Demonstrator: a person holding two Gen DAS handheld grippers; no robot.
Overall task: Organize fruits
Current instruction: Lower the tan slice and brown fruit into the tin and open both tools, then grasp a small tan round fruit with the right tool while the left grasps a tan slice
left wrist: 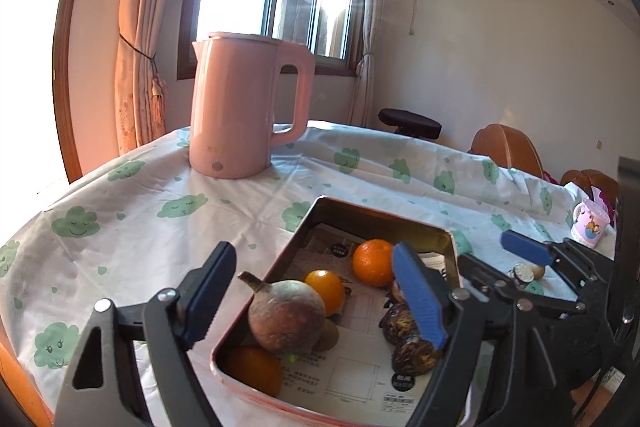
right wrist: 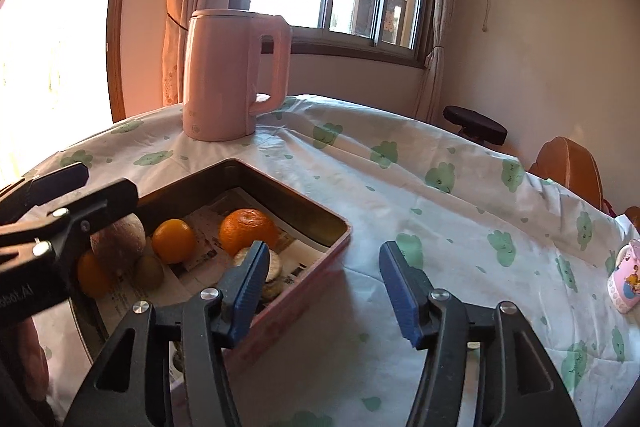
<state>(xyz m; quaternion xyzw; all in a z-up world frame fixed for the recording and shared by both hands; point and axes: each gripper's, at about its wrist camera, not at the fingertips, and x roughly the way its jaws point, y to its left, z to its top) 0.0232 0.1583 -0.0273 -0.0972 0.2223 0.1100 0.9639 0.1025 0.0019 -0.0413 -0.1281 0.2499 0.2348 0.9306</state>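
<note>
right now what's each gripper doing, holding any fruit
left gripper: open over the tray, holding nothing
right gripper: open, holding nothing

Oranges point(left wrist: 372, 262), brown round fruit point(left wrist: 286, 315), kiwi point(right wrist: 149, 269) lying in paper-lined tray point(left wrist: 380, 217)
</note>
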